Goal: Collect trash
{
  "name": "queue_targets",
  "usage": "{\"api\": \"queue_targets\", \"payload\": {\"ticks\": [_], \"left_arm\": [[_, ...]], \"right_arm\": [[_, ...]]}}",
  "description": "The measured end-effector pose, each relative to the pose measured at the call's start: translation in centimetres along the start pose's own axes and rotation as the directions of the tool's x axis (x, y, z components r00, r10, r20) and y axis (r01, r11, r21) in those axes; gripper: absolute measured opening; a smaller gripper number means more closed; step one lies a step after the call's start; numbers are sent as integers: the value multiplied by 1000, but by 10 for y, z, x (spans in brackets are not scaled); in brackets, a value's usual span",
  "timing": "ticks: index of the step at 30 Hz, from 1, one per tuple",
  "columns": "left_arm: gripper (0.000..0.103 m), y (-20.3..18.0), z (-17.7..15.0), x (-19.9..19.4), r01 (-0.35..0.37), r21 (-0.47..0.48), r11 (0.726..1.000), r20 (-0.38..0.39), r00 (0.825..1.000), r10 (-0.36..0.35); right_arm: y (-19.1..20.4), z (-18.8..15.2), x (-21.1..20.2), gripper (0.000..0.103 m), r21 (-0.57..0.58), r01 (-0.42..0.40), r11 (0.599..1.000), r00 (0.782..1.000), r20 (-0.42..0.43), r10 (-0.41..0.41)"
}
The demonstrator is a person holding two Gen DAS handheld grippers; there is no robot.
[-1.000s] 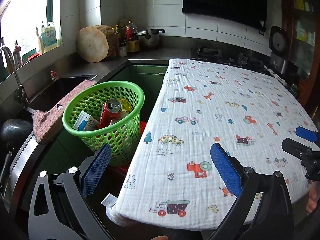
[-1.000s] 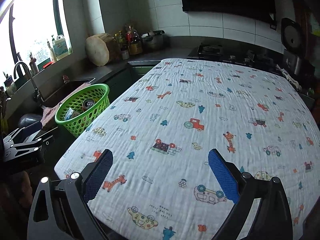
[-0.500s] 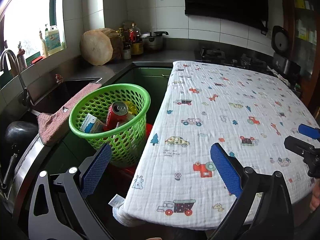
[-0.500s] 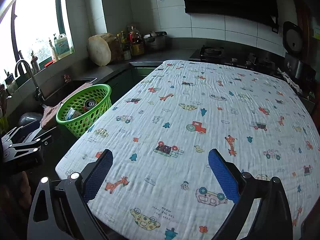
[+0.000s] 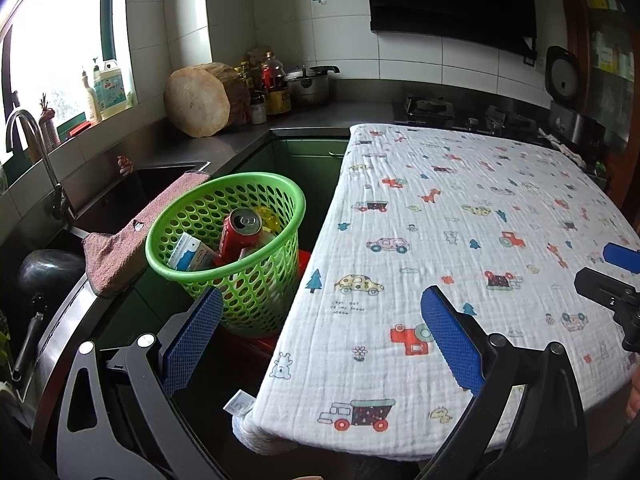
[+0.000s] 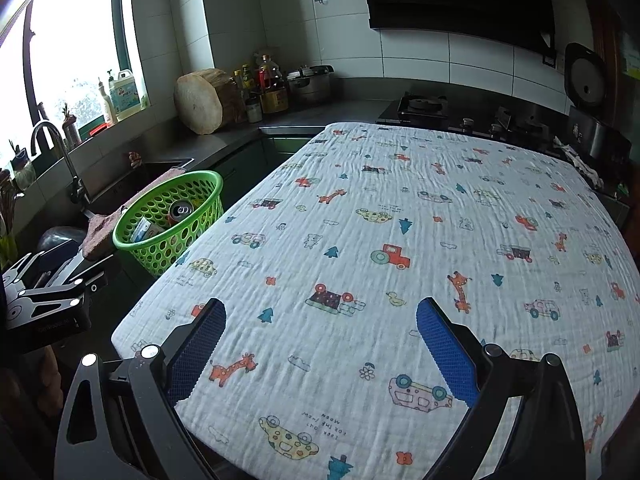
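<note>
Your left gripper (image 5: 320, 336): fingers spread wide, nothing between the blue pads (image 5: 450, 338); it hangs over the table's left edge, one finger above the gap beside the table, the other above the cloth.

Your right gripper (image 6: 318, 344): fingers likewise spread wide, empty, held over the near part of the cloth (image 6: 400, 240).

Basket (image 5: 236, 248): green, perforated, upright, just beside the table's left edge, between table and sink. It stands on something red, only partly seen.

Trash in the basket:
- can (image 5: 240, 232), red, top up, leaning against the basket's inside;
- carton (image 5: 190, 256), white and blue, at the near-left inside wall;
- something yellow (image 5: 270, 220) behind the can, too hidden to name.

Table: covered by a white cloth printed with cars, trees and giraffes; a label (image 5: 239, 400) hangs at its near-left corner.

Sink (image 5: 116, 196): left of the basket, with a tap (image 5: 36, 148) at its far-left side and a pink rag (image 5: 120, 244) draped over its near edge, touching the basket rim.

Worktop, far corner: wooden block (image 5: 200, 100) on its side, bottles (image 5: 272, 84), a pot (image 5: 310, 84). Stove (image 5: 428, 108) along the far edge, right of the pot.
</note>
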State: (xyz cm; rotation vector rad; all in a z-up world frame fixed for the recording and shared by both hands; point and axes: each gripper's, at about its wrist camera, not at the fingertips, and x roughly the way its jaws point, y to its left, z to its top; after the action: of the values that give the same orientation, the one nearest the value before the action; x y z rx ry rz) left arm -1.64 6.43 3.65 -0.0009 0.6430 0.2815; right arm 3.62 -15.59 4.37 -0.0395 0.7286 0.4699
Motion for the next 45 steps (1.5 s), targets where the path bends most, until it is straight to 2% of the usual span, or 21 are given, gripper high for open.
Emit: {"api": "queue_targets", "payload": {"ticks": [45], "left_arm": [[98,-2,-6,3,-14,6,1000,-16,1000,14]], "right_arm": [[5,-5,5,93,-6,-7,1000,1000,-14,7]]}}
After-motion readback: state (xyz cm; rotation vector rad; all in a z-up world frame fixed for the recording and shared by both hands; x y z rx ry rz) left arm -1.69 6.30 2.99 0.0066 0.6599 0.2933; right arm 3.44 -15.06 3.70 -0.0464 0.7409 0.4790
